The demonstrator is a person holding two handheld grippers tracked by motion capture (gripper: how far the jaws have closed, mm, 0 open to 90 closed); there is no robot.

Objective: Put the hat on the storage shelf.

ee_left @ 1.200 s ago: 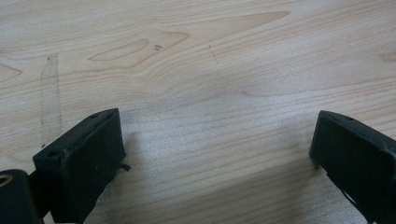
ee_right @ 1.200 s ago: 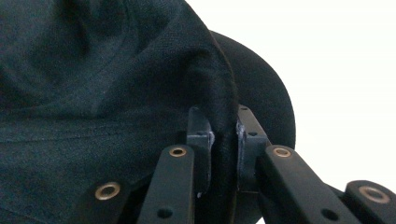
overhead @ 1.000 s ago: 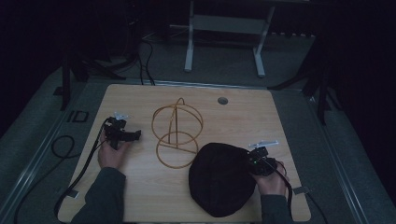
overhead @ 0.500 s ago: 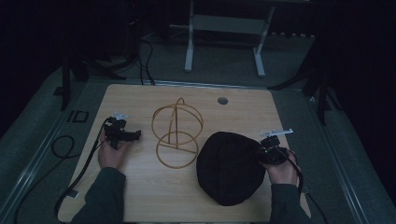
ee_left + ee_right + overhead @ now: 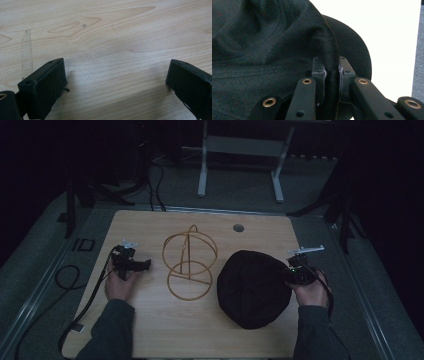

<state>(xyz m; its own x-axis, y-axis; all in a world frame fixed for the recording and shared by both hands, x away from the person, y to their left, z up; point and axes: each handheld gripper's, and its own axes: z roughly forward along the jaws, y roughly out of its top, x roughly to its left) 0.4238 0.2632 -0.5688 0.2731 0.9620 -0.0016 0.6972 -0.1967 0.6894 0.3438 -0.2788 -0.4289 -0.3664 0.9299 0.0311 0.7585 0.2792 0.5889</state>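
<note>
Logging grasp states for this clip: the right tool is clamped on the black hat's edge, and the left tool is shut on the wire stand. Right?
Not quite. The left tool is open over bare table, as the left gripper view shows, apart from the wire stand. The right tool is indeed clamped on the black hat.

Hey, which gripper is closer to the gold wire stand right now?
Left. The left gripper sits open just beside the wire stand, not touching; the right gripper is farther off, clamped on the black hat.
</note>
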